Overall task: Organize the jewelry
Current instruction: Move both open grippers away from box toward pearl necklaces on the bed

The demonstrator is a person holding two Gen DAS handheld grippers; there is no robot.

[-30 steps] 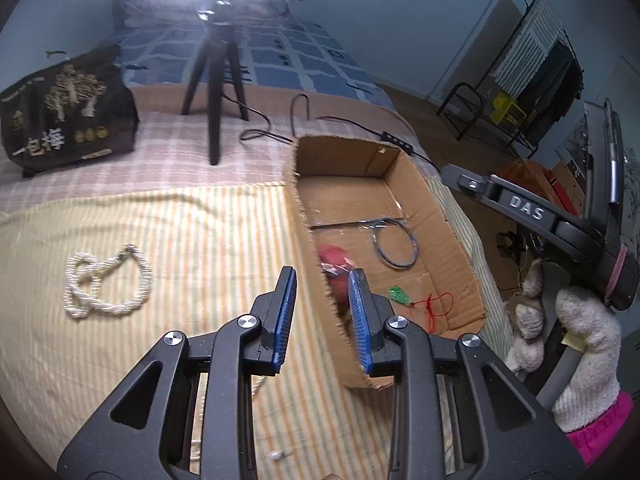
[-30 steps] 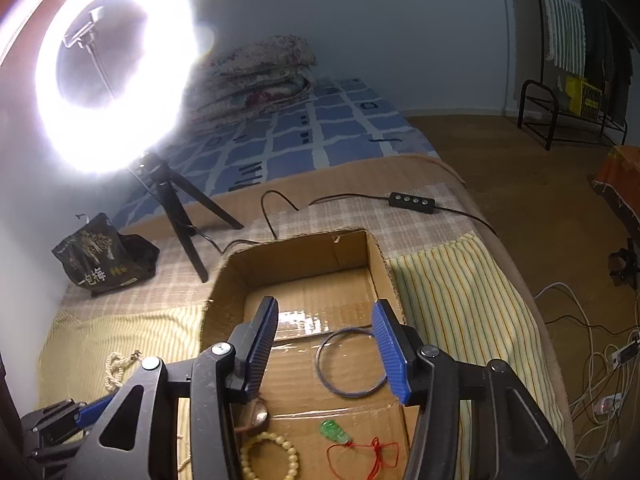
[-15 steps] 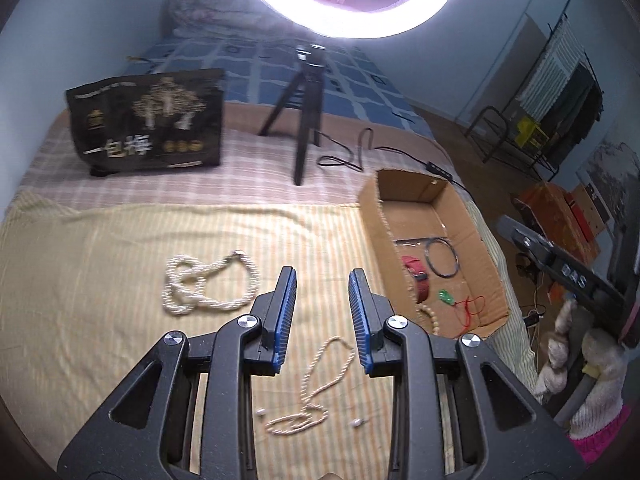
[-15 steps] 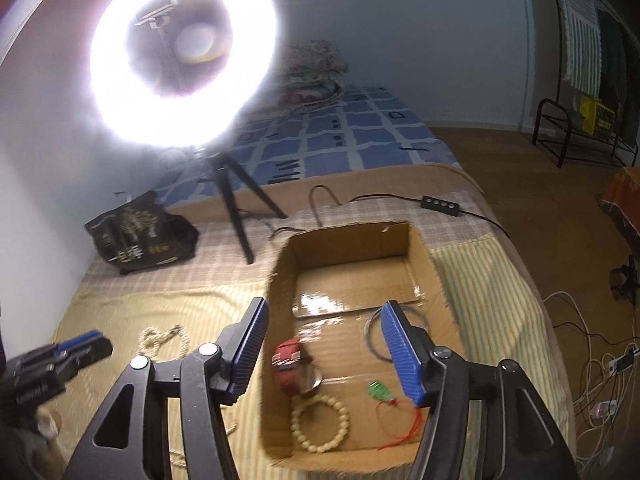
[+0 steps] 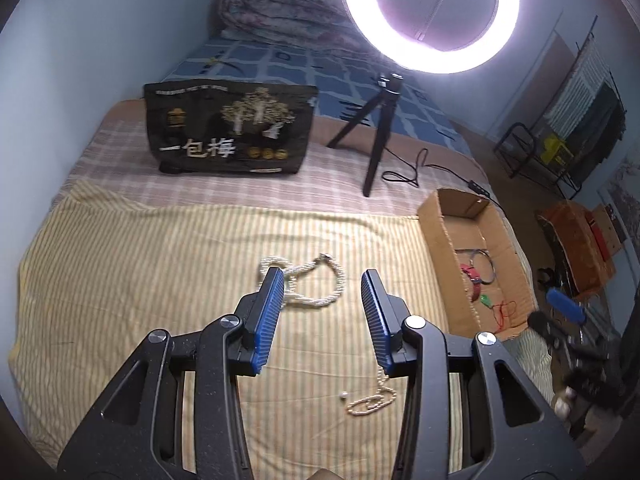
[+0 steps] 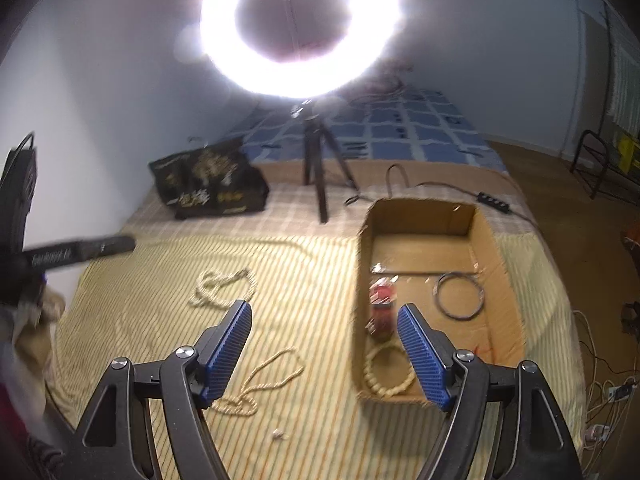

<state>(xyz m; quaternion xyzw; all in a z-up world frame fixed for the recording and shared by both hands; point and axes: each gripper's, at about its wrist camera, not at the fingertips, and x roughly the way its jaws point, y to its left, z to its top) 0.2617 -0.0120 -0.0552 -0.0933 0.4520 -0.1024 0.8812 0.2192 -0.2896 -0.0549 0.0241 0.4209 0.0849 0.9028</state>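
A thick white pearl necklace (image 5: pixel 316 280) lies coiled on the yellow striped cloth (image 5: pixel 140 280), just beyond my left gripper (image 5: pixel 322 284), which is open and empty. A thin beaded chain (image 5: pixel 374 398) lies near its right finger. A cardboard box (image 5: pixel 440 248) at the right holds a red item (image 5: pixel 472 274), a dark ring and a green pendant on red string. In the right wrist view my right gripper (image 6: pixel 326 314) is open and empty above the cloth, left of the box (image 6: pixel 362 280). The pearl necklace (image 6: pixel 222 286), thin chain (image 6: pixel 264 380), red item (image 6: pixel 382 300), dark ring (image 6: pixel 460 292) and bead bracelet (image 6: pixel 386 374) show there.
A ring light on a black tripod (image 5: pixel 376 136) stands behind the cloth, its cable (image 5: pixel 416 168) trailing to the box. A black printed bag (image 5: pixel 228 132) stands at the back left. A small loose bead (image 6: pixel 278 434) lies near the front. The bed's right edge drops to the floor.
Both grippers have pulled back and swung left from the box toward the cloth. The left gripper has opened wider and now faces the pearl necklace.
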